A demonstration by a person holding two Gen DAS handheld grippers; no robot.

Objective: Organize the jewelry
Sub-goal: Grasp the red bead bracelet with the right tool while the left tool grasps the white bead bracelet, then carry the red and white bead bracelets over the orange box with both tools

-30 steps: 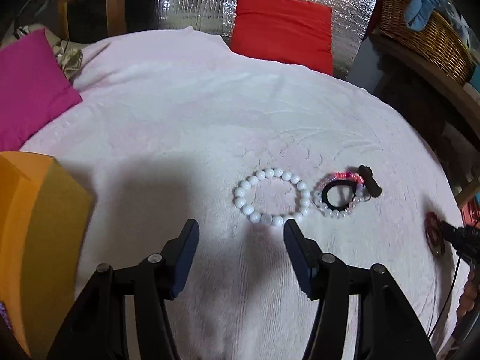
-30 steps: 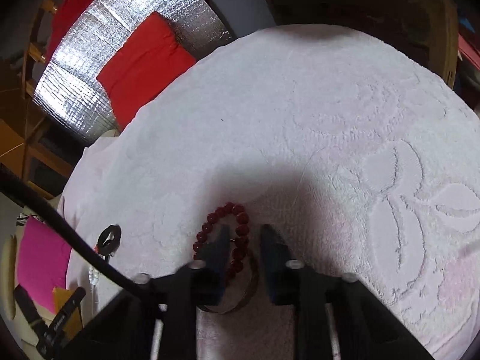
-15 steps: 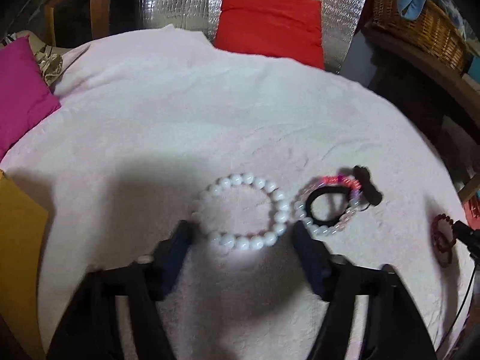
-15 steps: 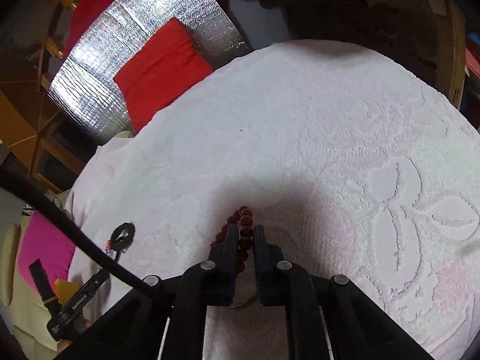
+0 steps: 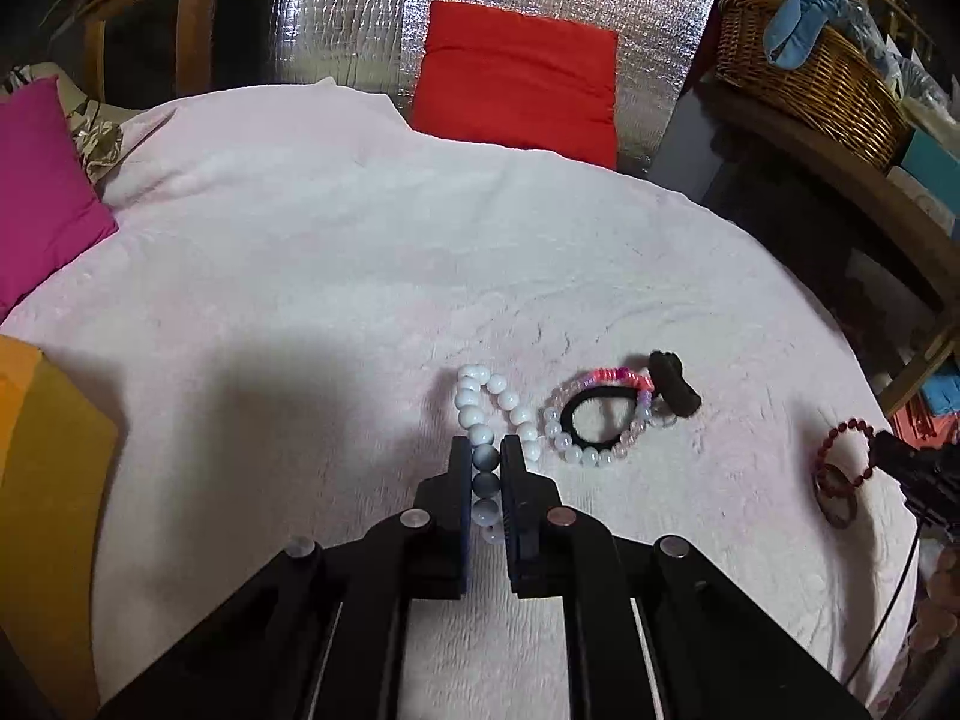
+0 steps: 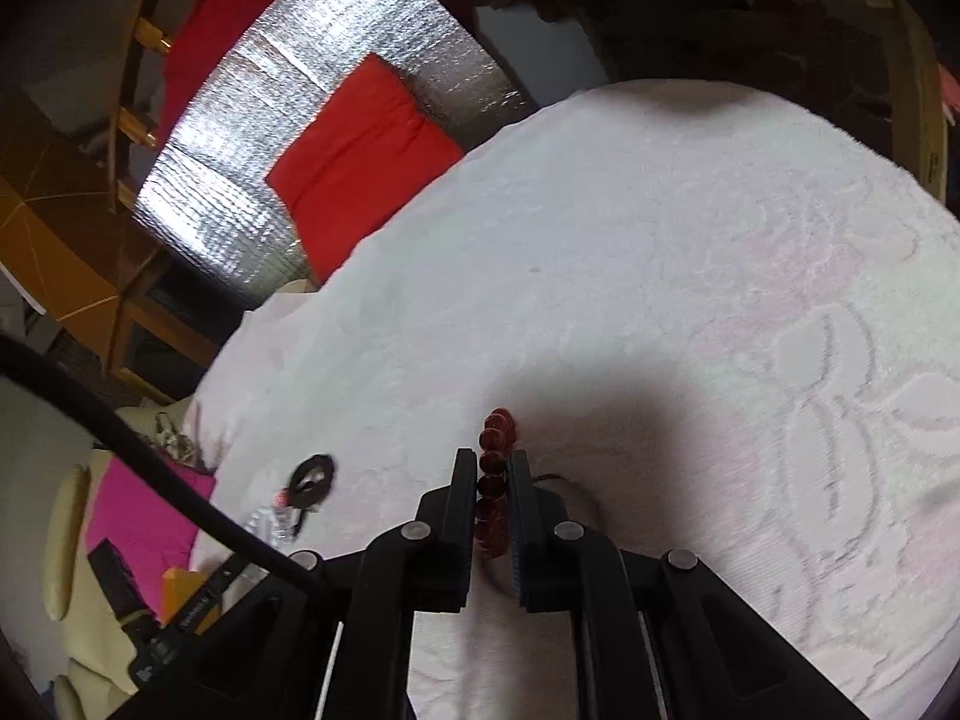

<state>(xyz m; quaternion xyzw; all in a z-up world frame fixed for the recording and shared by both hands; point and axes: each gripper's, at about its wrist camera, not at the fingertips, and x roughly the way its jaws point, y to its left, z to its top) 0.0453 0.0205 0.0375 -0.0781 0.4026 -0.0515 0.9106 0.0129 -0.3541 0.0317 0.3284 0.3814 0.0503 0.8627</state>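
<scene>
My left gripper (image 5: 486,450) is shut on a white bead bracelet (image 5: 480,396), squeezed into a narrow loop on the pale pink towel (image 5: 300,300). Just right of it lie a clear-and-pink bead bracelet (image 5: 600,450), a black hair tie (image 5: 576,420) and a black clip (image 5: 675,384). My right gripper (image 6: 492,462) is shut on a dark red bead bracelet (image 6: 495,438). That red bracelet also shows at the right edge of the left wrist view (image 5: 840,450), with a thin dark ring (image 5: 834,498) under it.
An orange box (image 5: 42,480) stands at the left edge. A magenta cushion (image 5: 36,192) and a red cushion (image 5: 516,84) lie at the back. A wicker basket (image 5: 804,66) sits on a shelf at right. A cable (image 6: 150,474) crosses the right wrist view.
My left gripper moved forward over the white bracelet and shut on it, pinching it narrow. My right gripper closed on the red bracelet and holds it.
</scene>
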